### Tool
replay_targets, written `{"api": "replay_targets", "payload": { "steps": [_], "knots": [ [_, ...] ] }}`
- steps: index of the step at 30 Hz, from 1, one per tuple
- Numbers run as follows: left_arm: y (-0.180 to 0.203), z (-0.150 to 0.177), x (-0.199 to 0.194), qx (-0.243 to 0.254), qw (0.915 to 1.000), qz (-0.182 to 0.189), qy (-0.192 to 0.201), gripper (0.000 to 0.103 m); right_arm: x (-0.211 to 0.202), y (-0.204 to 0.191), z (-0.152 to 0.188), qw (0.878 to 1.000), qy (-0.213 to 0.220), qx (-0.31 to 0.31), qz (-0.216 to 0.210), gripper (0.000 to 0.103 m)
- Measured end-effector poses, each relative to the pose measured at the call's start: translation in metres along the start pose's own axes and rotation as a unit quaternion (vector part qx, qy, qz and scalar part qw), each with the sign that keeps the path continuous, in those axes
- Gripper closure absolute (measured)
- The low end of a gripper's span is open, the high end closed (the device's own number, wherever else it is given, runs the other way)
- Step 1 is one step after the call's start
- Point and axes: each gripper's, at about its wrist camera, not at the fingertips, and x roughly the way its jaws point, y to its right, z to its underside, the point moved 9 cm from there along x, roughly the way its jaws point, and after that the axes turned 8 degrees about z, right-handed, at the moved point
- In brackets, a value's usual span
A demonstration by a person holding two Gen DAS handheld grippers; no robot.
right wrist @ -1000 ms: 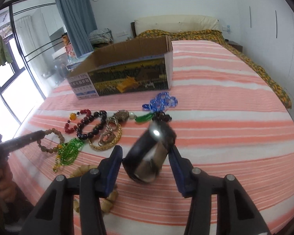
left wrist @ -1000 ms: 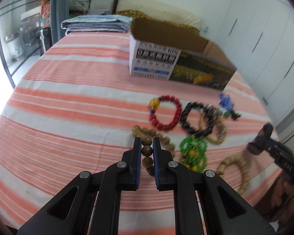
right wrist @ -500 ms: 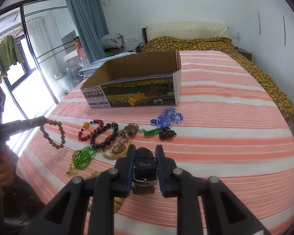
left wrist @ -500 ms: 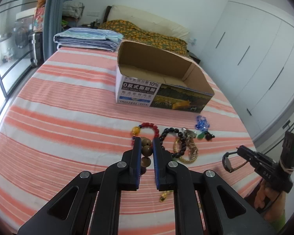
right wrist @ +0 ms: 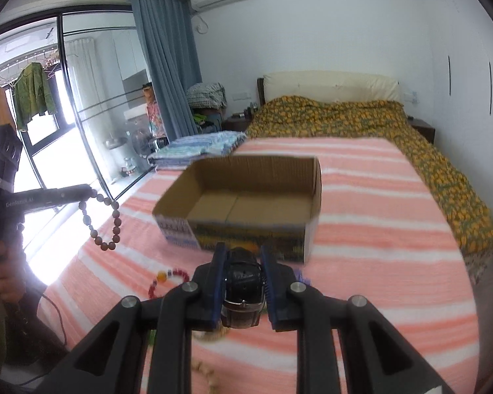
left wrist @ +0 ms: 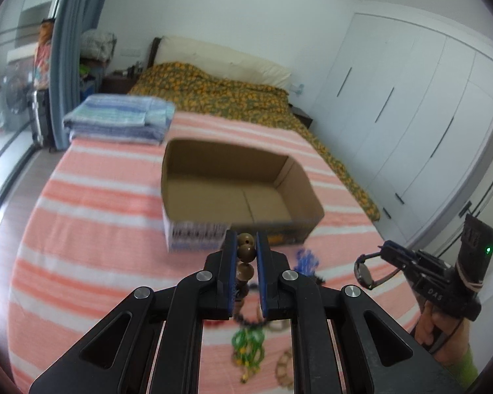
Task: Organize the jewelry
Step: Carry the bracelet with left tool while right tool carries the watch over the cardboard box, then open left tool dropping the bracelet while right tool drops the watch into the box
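Note:
My left gripper (left wrist: 246,246) is shut on a brown wooden bead bracelet (left wrist: 245,256), held in the air just short of the open cardboard box (left wrist: 236,177). The bracelet hangs as a loop in the right wrist view (right wrist: 103,220). My right gripper (right wrist: 244,256) is shut on a black wristwatch (right wrist: 243,282), also raised in front of the box (right wrist: 246,193). The watch and right gripper show in the left wrist view (left wrist: 366,272). The box looks empty inside.
A green bead string (left wrist: 248,344), a blue bead piece (left wrist: 305,259), a red bracelet (right wrist: 167,279) and a pale bead bracelet (left wrist: 284,367) lie on the striped bedspread below. Folded towels (left wrist: 121,118) sit behind the box. Wardrobes stand to the right.
Both grippers have risen off the bedspread and moved toward the box, each carrying its item. The box's inside is now in view.

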Motion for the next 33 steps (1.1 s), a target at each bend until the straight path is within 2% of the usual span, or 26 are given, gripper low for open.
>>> {"api": "replay_targets", "payload": {
  "steps": [4,6,10,13,19,20,21,22,23,24,26,31,33],
  "knots": [
    [0.005,-0.047,0.030,0.024,0.9996,-0.011,0.008,0.094,0.028,-0.010,-0.049,1.000,0.022,-0.014,0.003,0.082],
    [0.001,-0.064,0.052,0.023,0.9995,-0.019,0.003,0.094,0.049,-0.012,-0.067,1.000,0.028,-0.001,-0.003,0.082],
    [-0.020,-0.089,0.106,0.003,0.9990,-0.042,-0.015,0.094,0.109,-0.010,-0.090,0.999,0.010,0.041,-0.026,0.082],
    [-0.032,-0.095,0.144,-0.007,0.9978,-0.057,-0.034,0.094,0.150,-0.010,-0.089,0.999,-0.015,0.039,-0.019,0.082],
    [-0.053,-0.077,0.208,-0.028,0.9917,-0.089,-0.089,0.093,0.221,-0.009,-0.054,0.996,-0.094,0.005,0.003,0.081],
    [-0.055,-0.074,0.214,-0.028,0.9912,-0.086,-0.097,0.093,0.227,-0.007,-0.048,0.995,-0.104,0.001,0.009,0.076],
    [-0.055,-0.068,0.220,-0.029,0.9902,-0.083,-0.108,0.092,0.229,-0.005,-0.045,0.994,-0.106,-0.002,0.014,0.054],
    [-0.056,-0.065,0.223,-0.031,0.9892,-0.088,-0.113,0.089,0.228,-0.003,-0.043,0.994,-0.105,-0.004,0.019,0.038],
    [-0.057,-0.062,0.222,-0.031,0.9884,-0.094,-0.115,0.070,0.223,-0.001,-0.041,0.995,-0.096,-0.004,0.023,0.022],
    [-0.059,-0.059,0.220,-0.029,0.9880,-0.101,-0.114,0.038,0.218,0.000,-0.042,0.996,-0.084,-0.002,0.024,0.022],
    [-0.058,-0.058,0.208,-0.015,0.9888,-0.119,-0.089,0.012,0.203,0.004,-0.043,0.997,-0.067,-0.002,0.029,0.022],
    [-0.052,-0.047,0.154,0.018,0.9907,-0.131,-0.032,0.005,0.154,0.015,-0.037,0.999,-0.013,-0.019,0.047,0.018],
    [-0.050,-0.035,0.126,0.033,0.9895,-0.140,-0.015,0.003,0.131,0.020,-0.022,0.998,-0.002,-0.028,0.062,0.018]
  ]
}}
